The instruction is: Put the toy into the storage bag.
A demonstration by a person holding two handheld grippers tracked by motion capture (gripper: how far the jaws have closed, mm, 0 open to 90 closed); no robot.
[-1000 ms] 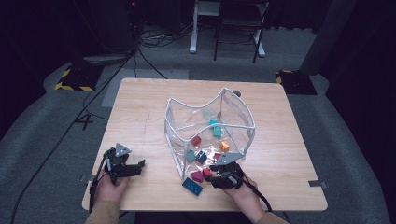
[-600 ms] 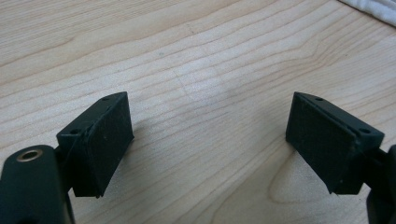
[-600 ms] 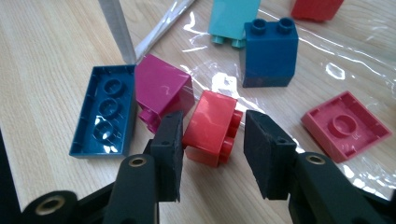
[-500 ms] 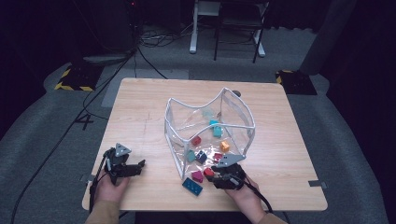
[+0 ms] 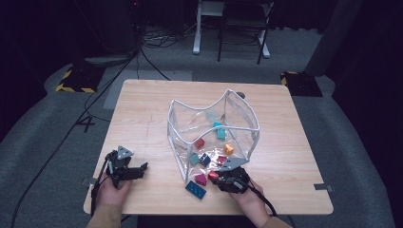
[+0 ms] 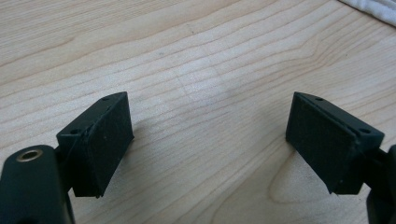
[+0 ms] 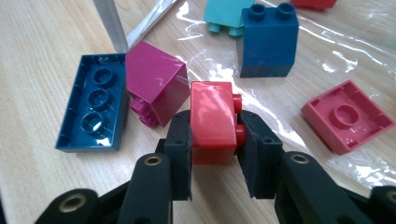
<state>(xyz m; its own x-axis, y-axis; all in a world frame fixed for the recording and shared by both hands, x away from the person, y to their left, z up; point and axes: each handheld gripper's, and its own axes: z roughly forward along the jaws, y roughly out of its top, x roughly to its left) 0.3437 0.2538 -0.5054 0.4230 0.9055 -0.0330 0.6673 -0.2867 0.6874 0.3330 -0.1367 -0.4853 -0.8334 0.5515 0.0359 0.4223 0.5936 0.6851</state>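
Observation:
A clear plastic bag (image 5: 237, 111) with white trim stands open in the middle of the wooden table, with several coloured bricks inside. At its near mouth my right gripper (image 5: 216, 176) is shut on a small red brick (image 7: 212, 119), studs turned to the right, jaws (image 7: 218, 122) pressing both its sides. A magenta brick (image 7: 156, 81) and an upturned blue flat brick (image 7: 93, 100) lie just left of it on the wood. My left gripper (image 5: 139, 171) rests at the table's near left. Its jaws (image 6: 210, 126) stand wide open over bare wood.
On the bag's plastic beyond the red brick lie a dark blue brick (image 7: 268, 42), a teal brick (image 7: 224, 11) and an upturned pink square brick (image 7: 348, 114). An orange brick (image 5: 228, 148) sits deeper inside. The table's near edge (image 5: 209, 211) is close behind both hands.
The right hand has shifted very slightly at the bag's mouth, still closed on the red brick. The left gripper has not moved.

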